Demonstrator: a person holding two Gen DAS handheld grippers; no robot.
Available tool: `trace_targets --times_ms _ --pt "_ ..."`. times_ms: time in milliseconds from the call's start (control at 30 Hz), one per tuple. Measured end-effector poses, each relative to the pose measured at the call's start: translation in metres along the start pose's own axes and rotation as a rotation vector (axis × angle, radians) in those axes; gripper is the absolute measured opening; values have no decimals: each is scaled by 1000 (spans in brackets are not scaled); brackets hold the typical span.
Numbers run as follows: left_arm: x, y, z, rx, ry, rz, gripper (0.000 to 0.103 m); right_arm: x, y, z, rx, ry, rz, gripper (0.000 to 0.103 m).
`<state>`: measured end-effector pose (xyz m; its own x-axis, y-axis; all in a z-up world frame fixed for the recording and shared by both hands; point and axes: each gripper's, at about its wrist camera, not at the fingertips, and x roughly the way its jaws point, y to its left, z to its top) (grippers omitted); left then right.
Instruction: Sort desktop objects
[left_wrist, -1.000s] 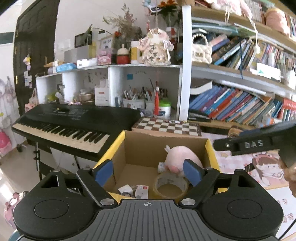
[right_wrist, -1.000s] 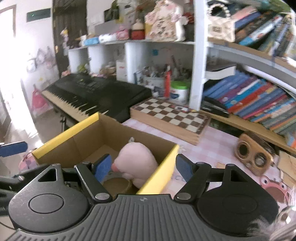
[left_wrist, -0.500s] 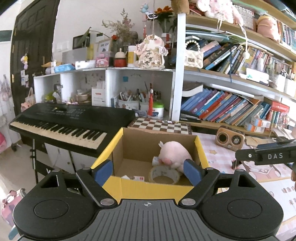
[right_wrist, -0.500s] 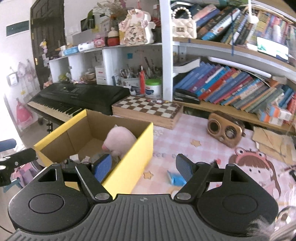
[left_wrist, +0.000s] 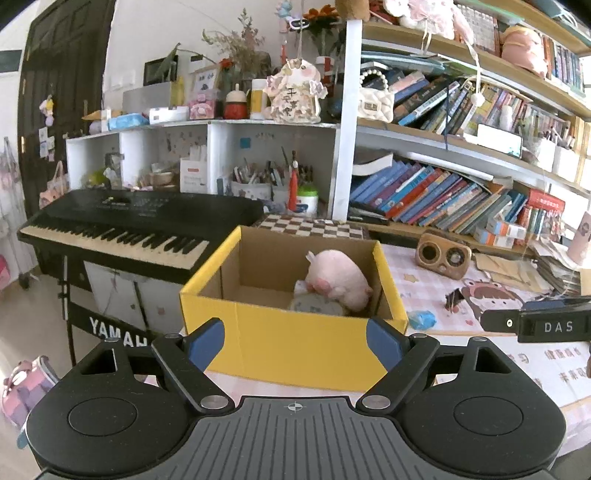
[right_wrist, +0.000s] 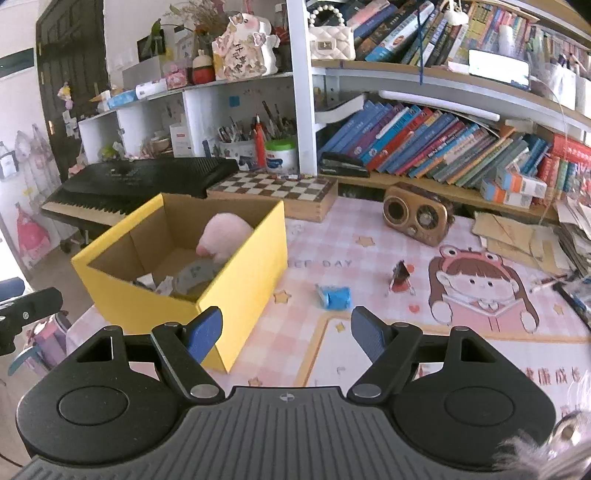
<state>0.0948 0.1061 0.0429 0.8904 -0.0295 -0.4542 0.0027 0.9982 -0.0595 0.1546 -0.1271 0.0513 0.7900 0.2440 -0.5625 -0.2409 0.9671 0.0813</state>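
Bookshelves and keyboard behind pink-patterned worktop (right_wrist: 369, 236)
Yellow box (right_wrist: 243, 273) holds pink plush (right_wrist: 225, 236); blue roll (right_wrist: 336, 297) lies beside it; left tool (left_wrist: 293, 347) and right tool (right_wrist: 286, 330) both agape, empty

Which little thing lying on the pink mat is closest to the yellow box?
The crumpled blue wrapper. It lies just right of the yellow box, while the small dark red clip stands farther right, and the brown radio sits farther back.

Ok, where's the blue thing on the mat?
In the right wrist view, the blue thing lies on the mat, right of the yellow box.
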Motion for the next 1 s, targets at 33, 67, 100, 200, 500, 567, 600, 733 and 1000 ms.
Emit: trace_targets --times_ms 33,67,100,200,500,567,600,733,1000 --pt "-3 0 -2 -2 3 -3 86 -3 1 -4 3 3 -2 75" --pt "-4 -1 -4 -4 4 -4 86 -6 2 -8 8 7 -4 75" --pt "-7 -1 -6 -7 6 -4 86 -8 2 -11 12 11 -5 75" --pt "-13 -1 -12 -14 14 -5 86 -15 5 -23 17 19 -11 75" --pt "-24 -7 -27 -9 34 5 86 -29 16 -50 -8 31 -25 75" --pt "-26 -10 -31 -3 39 3 86 -32 19 -55 -23 31 -25 75" --pt "-27 -10 -33 -1 42 3 86 -33 20 -57 -32 33 -24 75" --pt "-31 -15 -41 8 53 0 87 -38 26 -65 -62 38 -19 75" --pt "-37 -25 -53 26 77 -16 87 -43 30 -78 -75 59 -1 77"
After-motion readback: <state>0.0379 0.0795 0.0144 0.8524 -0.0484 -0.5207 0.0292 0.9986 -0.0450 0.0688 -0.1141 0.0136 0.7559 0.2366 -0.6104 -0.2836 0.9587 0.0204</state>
